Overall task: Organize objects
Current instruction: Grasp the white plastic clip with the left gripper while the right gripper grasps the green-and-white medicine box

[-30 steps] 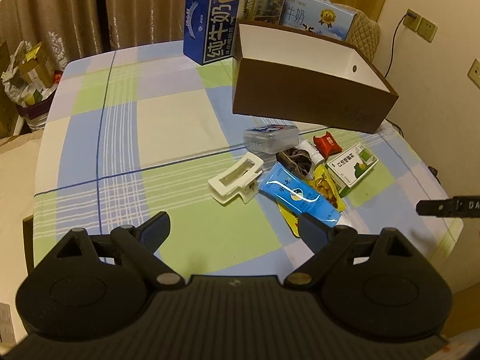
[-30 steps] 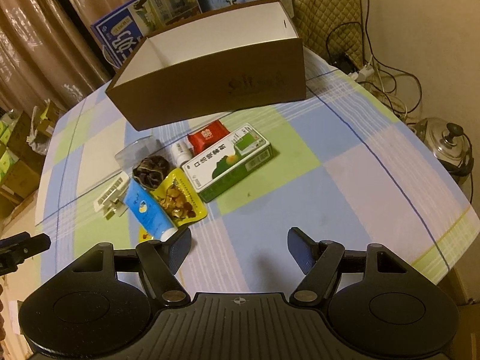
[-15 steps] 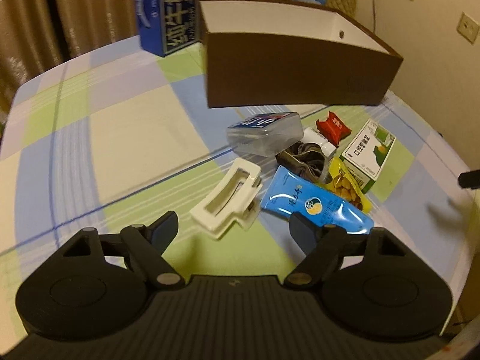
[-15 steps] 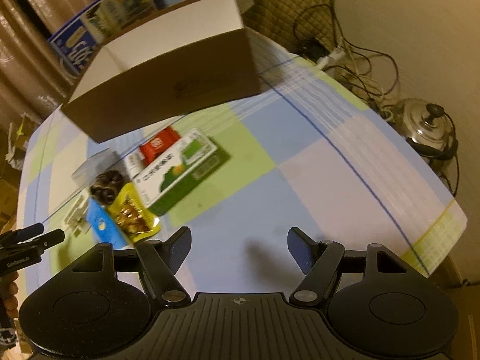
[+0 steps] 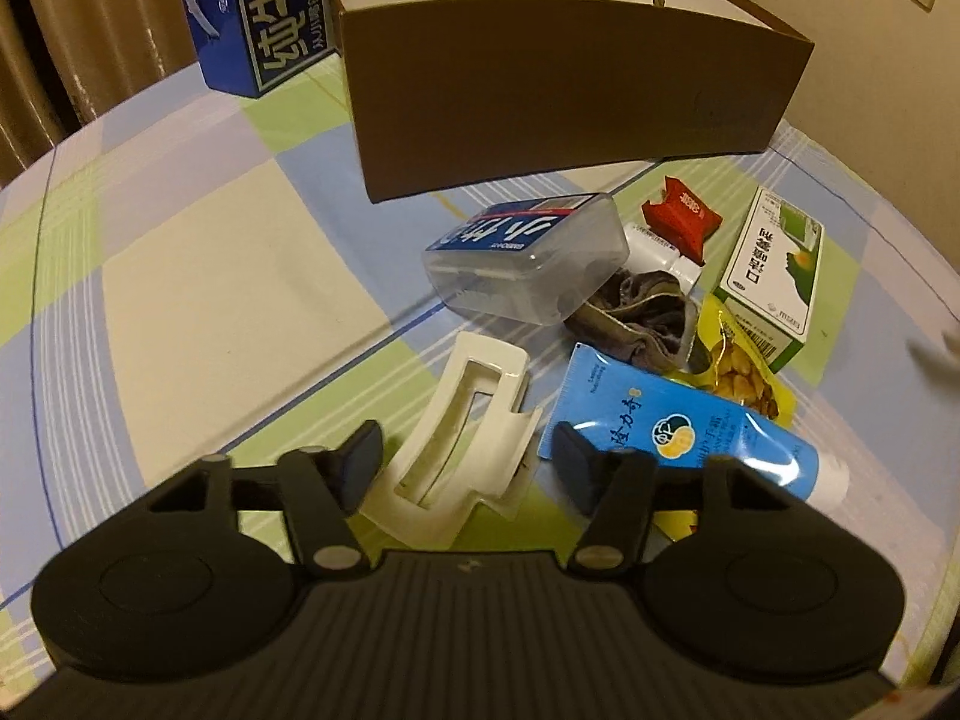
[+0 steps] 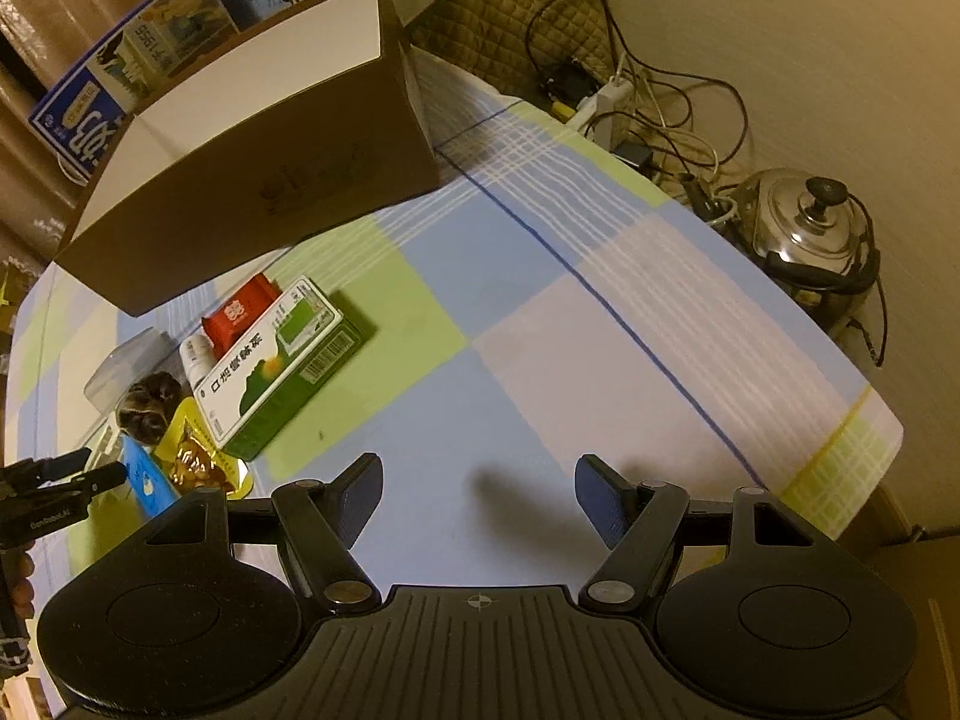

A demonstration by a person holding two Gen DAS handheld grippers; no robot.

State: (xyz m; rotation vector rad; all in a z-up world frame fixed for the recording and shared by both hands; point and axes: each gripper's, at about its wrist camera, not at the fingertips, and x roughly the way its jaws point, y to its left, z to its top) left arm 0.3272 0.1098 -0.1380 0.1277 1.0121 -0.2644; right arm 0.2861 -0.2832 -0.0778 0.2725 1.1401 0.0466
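My left gripper (image 5: 465, 456) is open, its two fingers on either side of a white hair claw clip (image 5: 459, 444) lying on the checked tablecloth. Just right of it lies a blue tube (image 5: 678, 432). Behind sit a clear plastic case (image 5: 528, 258), a dark scrunchie (image 5: 642, 312), a yellow snack packet (image 5: 744, 372), a red sachet (image 5: 681, 213) and a green-and-white medicine box (image 5: 774, 264). An open brown cardboard box (image 5: 570, 78) stands at the back. My right gripper (image 6: 477, 492) is open over bare cloth, right of the medicine box (image 6: 276, 360).
Blue milk cartons (image 5: 258, 6) stand behind the brown box (image 6: 252, 180). Off the table's right edge are a metal pot (image 6: 810, 228) and tangled cables with a power strip (image 6: 612, 96). The left gripper's tips (image 6: 72, 468) show at the right wrist view's left edge.
My left gripper has moved forward and down until its fingers flank the white clip. My right gripper has swung right, away from the pile, bringing the pot into view.
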